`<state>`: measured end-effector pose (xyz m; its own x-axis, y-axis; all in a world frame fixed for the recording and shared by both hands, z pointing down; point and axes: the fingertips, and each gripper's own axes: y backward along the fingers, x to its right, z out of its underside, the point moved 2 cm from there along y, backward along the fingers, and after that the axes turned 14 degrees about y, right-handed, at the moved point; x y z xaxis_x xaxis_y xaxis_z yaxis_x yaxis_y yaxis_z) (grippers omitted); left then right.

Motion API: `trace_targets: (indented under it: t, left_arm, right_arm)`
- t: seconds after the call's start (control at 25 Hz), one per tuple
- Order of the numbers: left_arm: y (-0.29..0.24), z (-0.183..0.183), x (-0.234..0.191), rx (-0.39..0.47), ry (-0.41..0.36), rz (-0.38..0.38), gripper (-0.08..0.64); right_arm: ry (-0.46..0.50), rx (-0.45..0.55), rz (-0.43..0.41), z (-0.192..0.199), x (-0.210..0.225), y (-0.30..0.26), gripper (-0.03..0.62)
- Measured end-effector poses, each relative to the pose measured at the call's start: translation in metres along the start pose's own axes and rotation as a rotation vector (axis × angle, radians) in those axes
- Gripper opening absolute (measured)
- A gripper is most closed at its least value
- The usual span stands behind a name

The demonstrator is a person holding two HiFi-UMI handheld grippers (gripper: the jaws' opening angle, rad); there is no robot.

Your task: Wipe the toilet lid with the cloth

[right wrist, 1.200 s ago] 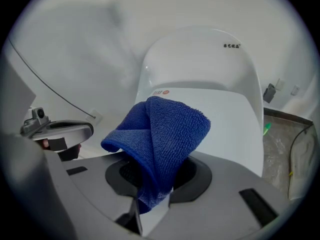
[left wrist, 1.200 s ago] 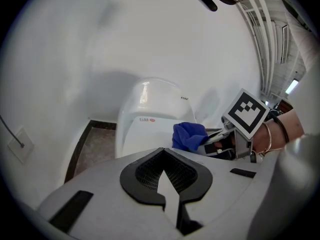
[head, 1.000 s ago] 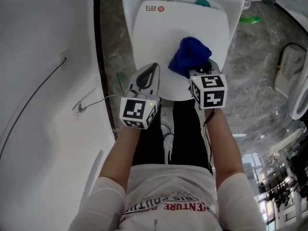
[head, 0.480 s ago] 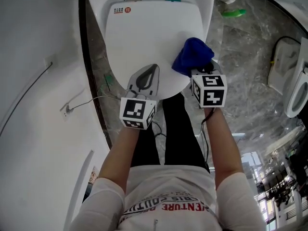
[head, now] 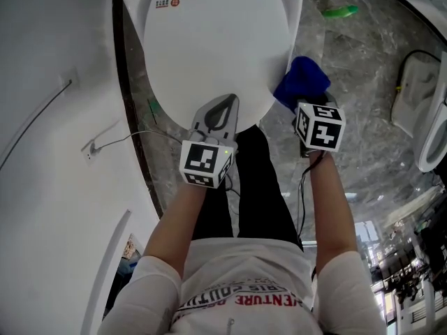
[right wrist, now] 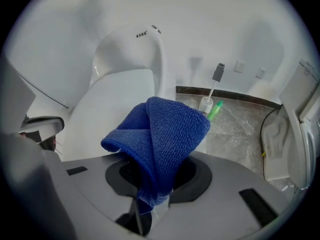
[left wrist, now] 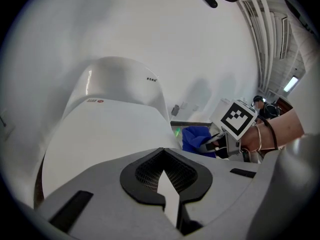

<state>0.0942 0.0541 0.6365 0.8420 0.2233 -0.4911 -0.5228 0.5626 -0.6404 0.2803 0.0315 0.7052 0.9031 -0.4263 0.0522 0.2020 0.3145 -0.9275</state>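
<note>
The white toilet lid [head: 209, 40] is down and fills the top middle of the head view. My left gripper [head: 218, 109] hovers over the lid's front edge, shut with nothing between its jaws [left wrist: 165, 179]. My right gripper [head: 308, 103] is off the lid's right side, above the marble floor, and is shut on a bunched blue cloth [head: 302, 81]. In the right gripper view the cloth [right wrist: 160, 134] stands up out of the jaws and hides the fingertips, with the lid [right wrist: 117, 104] behind it to the left. From the left gripper view, the cloth [left wrist: 196, 137] shows beyond the lid [left wrist: 110, 129].
A white toilet brush holder [right wrist: 210, 91] and a green item [head: 340, 10] lie on the floor right of the toilet. Another white fixture [head: 427, 124] stands at the far right. The white wall with a thin cable [head: 105, 152] runs close on the left.
My right gripper has carried the cloth rightwards, from the lid's front right part to just past its right edge. The left gripper stays at the front edge.
</note>
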Motion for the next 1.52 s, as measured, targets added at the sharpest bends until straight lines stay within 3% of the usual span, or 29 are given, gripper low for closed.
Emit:
trace_targets:
  t: [0.2,0.4,0.68,0.88,1.08,1.32,1.52]
  left_arm:
    - [0.016,0.005,0.001,0.011,0.003,0.012,0.006]
    - [0.055,0.008,-0.022,0.033,0.035,0.003,0.006]
    - [0.123,0.015,-0.096,0.053,0.059,-0.034,0.006]
    - [0.173,0.016,-0.159,0.065,0.063,-0.08,0.006]
    - [0.205,0.017,-0.212,0.081,0.088,-0.119,0.006]
    - [0.213,0.03,-0.237,0.078,0.121,-0.13,0.006]
    - [0.205,0.048,-0.234,0.049,0.084,-0.103,0.006]
  right_arm:
    - [-0.044,0.039,0.0,0.0,-0.012,0.023,0.087]
    - [-0.031,0.127,-0.023,-0.032,-0.065,0.053,0.087]
    - [-0.066,0.197,-0.177,-0.07,-0.2,0.051,0.087]
    - [-0.033,0.178,-0.274,-0.084,-0.305,0.031,0.087]
    - [0.015,0.132,-0.321,-0.087,-0.372,0.004,0.087]
    - [0.066,0.09,-0.31,-0.084,-0.391,-0.026,0.087]
    - [0.065,0.091,-0.28,-0.077,-0.377,-0.042,0.087]
